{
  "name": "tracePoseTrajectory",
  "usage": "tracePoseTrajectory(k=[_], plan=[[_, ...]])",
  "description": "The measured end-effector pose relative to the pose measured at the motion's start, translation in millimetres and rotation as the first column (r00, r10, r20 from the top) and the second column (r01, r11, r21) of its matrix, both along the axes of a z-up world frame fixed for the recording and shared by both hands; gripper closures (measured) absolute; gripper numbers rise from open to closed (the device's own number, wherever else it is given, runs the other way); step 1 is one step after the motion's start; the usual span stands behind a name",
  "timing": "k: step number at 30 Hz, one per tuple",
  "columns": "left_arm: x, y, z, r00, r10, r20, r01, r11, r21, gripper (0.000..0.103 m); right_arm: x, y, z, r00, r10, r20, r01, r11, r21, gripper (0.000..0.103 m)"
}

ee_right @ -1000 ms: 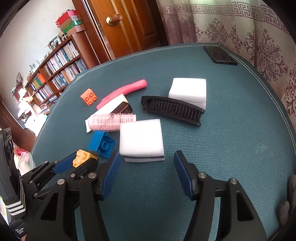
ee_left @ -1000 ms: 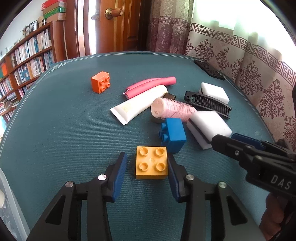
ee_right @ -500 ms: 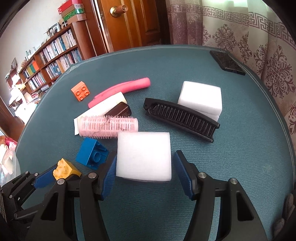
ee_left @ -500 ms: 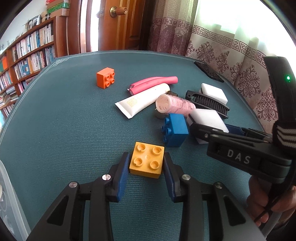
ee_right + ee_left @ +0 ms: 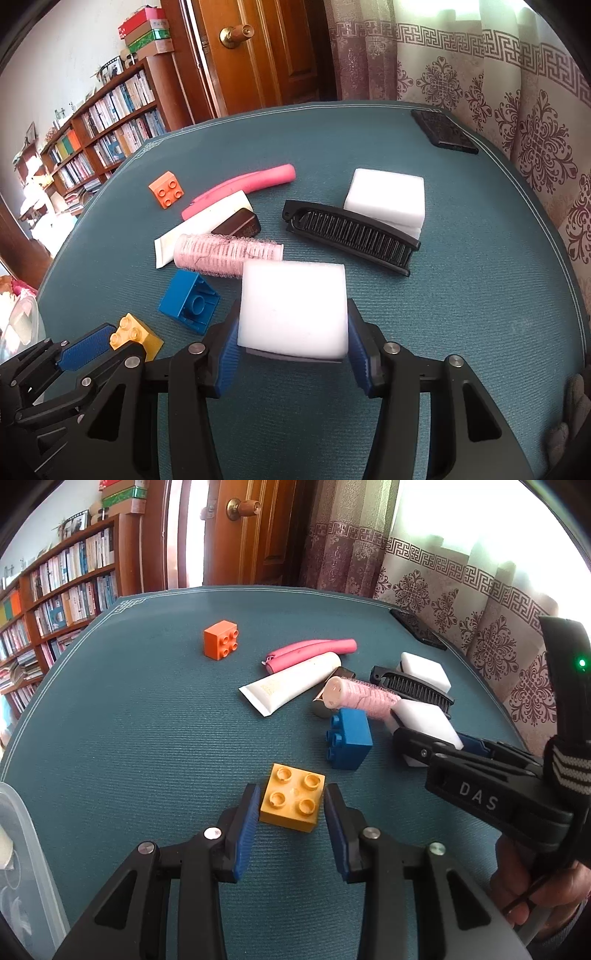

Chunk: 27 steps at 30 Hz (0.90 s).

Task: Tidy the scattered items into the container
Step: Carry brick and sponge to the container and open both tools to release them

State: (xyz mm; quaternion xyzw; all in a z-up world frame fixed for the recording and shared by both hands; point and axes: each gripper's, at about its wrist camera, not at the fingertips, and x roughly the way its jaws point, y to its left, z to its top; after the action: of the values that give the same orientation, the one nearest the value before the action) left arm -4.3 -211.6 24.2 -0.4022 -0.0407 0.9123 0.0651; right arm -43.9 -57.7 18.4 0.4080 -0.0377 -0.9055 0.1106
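My left gripper (image 5: 291, 794) is shut on a yellow toy brick (image 5: 291, 803), held slightly tilted just over the teal table (image 5: 147, 720). In the right wrist view the same yellow brick (image 5: 135, 334) shows at the lower left between the left gripper's blue pads (image 5: 86, 347). My right gripper (image 5: 293, 317) is shut on a white sponge (image 5: 293, 310), tipped up off the cloth. The clear plastic container (image 5: 22, 849) has its rim at the left edge.
Scattered ahead are a blue brick (image 5: 190, 301), pink hair roller (image 5: 229, 253), white tube (image 5: 291, 685), pink foam stick (image 5: 314, 650), orange brick (image 5: 221, 639), black comb (image 5: 351, 236), second white sponge (image 5: 386, 199) and a black phone (image 5: 443, 133) near the curtain.
Both grippers have shut: the left on the yellow brick, the right on the white sponge. Both items now sit tilted and raised off the cloth.
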Motion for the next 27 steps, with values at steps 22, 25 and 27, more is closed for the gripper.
tracePoseTrajectory(k=[22, 25, 27], plan=[[4, 1, 3, 1.0, -0.015, -0.018, 0.014, 0.999, -0.034, 0.065, 28, 11, 18, 1.0, -0.002, -0.018, 0.001, 0.998, -0.07, 0.049], [11, -7, 15, 0.999, 0.007, -0.052, -0.01, 0.999, -0.046, 0.065, 33, 5, 24, 0.999, 0.018, -0.032, -0.021, 0.997, -0.078, 0.049], [17, -15, 24, 0.997, 0.028, -0.077, -0.032, 0.998, -0.05, 0.065, 37, 1, 28, 0.999, 0.033, -0.04, -0.037, 0.996, -0.084, 0.049]])
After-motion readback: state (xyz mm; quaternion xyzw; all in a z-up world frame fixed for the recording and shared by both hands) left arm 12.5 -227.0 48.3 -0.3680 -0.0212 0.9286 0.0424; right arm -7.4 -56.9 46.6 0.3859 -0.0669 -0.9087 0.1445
